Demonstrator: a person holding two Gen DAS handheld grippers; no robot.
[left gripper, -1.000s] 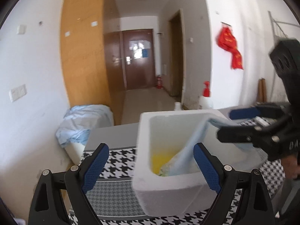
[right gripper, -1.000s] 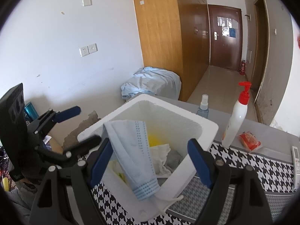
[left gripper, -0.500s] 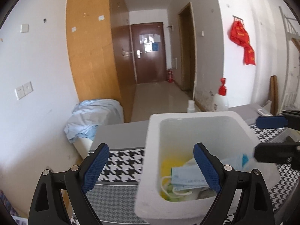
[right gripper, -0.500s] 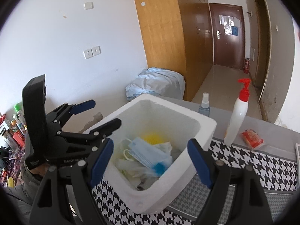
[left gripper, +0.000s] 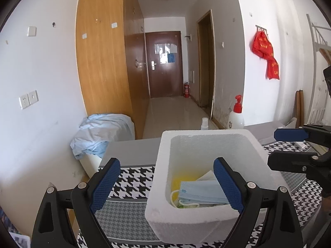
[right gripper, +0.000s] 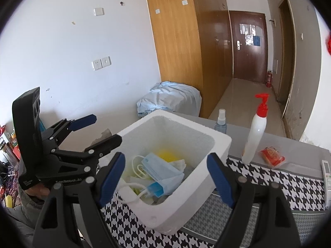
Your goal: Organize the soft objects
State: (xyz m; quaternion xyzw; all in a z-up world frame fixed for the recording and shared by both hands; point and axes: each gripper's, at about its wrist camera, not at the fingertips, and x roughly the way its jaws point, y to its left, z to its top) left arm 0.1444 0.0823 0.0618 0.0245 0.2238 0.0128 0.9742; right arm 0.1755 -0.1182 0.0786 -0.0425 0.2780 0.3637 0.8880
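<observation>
Blue-padded left gripper (left gripper: 166, 183) hangs spread and empty beside the white foam box (left gripper: 159, 163). Inside lies a blue face mask (right gripper: 160, 168) on what may be tissues. Right gripper (right gripper: 165, 178) is also spread, empty.

The mask (right gripper: 160, 168) lies in the box (right gripper: 219, 144), which sits on the table (right gripper: 279, 183) left of the pump bottle (right gripper: 255, 136).

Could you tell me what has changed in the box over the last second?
The blue face mask, draped over the foam box rim a second ago, now lies inside on the other soft items. Both the left claw and right claw are open and empty. The pump bottle stayed put.
</observation>
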